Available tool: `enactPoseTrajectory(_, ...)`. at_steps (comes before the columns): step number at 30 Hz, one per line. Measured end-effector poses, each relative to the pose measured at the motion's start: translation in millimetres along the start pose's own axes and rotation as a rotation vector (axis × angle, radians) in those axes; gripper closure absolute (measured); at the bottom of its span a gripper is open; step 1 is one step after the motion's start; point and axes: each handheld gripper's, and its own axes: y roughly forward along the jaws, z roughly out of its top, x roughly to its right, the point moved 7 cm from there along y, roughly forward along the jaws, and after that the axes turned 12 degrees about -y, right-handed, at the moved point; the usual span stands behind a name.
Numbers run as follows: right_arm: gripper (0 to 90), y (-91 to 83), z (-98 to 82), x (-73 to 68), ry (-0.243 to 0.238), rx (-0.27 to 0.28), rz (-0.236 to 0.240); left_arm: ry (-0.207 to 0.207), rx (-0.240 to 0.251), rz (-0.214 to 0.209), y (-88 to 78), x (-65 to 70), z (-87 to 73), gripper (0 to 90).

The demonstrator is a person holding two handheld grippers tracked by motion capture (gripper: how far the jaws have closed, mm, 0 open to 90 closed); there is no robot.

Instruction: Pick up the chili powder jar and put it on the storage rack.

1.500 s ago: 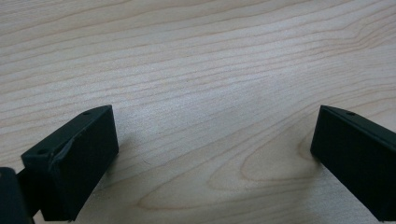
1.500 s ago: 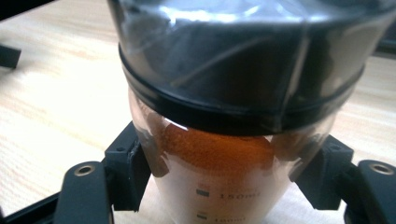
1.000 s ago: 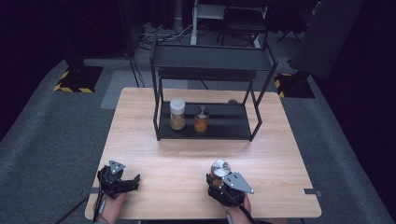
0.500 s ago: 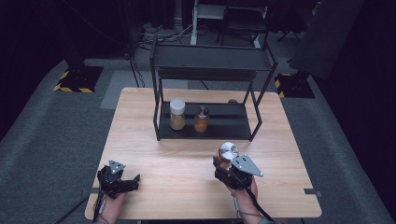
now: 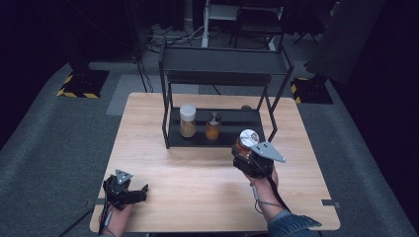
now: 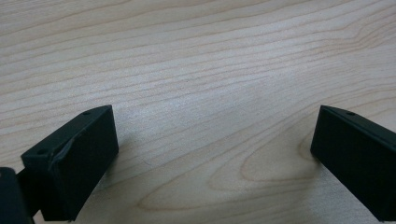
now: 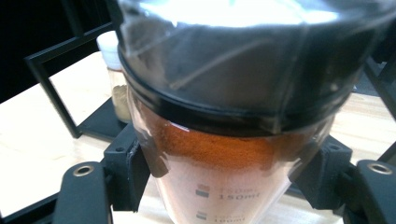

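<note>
I start with the desk, the pale wooden top that lies under both claws. Ahead of my right claw stands the black rack, its upper shelf above and its lower tray just beyond the claw's tips. On that tray, ahead and to the left of the right claw, sit a white-capped jar of pale powder and, beside it, a small orange jar.

The right claw is clamped on a jar of red-brown powder; in the right gripper view the pads press its clear wall on both sides just below the dark lid, and printed volume marks show lower on the wall. From above, the jar rides at the claw's front end, near the rack's front right leg and off the desk.

My left claw rests low at the near left of the desk, well apart from all this, jaws spread wide with bare wood between them.

The risks, as I judge them: the grip sits high on a smooth wall, so the jar could slide down or tip if I swing fast. Going onto the tray, the lid might strike the upper shelf, or the jar might clip that leg or nudge the orange jar over.
</note>
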Motion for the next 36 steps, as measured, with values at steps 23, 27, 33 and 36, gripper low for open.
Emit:
enactPoseTrajectory(23, 29.3, 61.1, 28.7, 47.1, 0.018, -0.029, -0.028, 0.002, 0.0, -0.002, 0.2, -0.4, 0.2, 0.6)
enactPoseTrajectory(27, 29.3, 77.0, 25.7, 50.6, 0.014, -0.048, -0.05, 0.002, 0.0, -0.002, 0.2, -0.4, 0.2, 0.6)
enactPoseTrajectory(33, 29.3, 98.6, 16.6, 53.4, -0.016, -0.066, -0.084, 0.002, 0.0, -0.002, 0.2, -0.4, 0.2, 0.6)
enactPoseTrajectory(36, 29.3, 107.7, 12.8, 52.9, -0.022, -0.082, -0.091, 0.002, 0.0, -0.002, 0.2, -0.5, 0.3, 0.6)
